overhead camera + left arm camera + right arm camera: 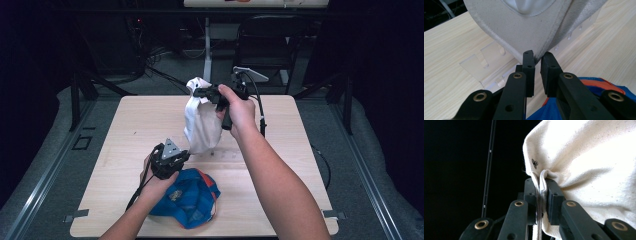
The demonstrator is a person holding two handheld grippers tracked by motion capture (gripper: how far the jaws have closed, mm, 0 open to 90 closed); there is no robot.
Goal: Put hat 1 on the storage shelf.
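Pinching white cap [201,120] aloft: right tongs [200,92] clamped | left tongs [537,60] slightly parted, touching cap's lower edge

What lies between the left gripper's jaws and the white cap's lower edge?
Nothing: in the left gripper view the left gripper meets the white cap edge directly.

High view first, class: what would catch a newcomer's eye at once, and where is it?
A white cap hangs in the air above the middle of the wooden table, pinched at its top by the right gripper. The left gripper reaches for its lower edge. A blue and orange cap lies near the front edge.
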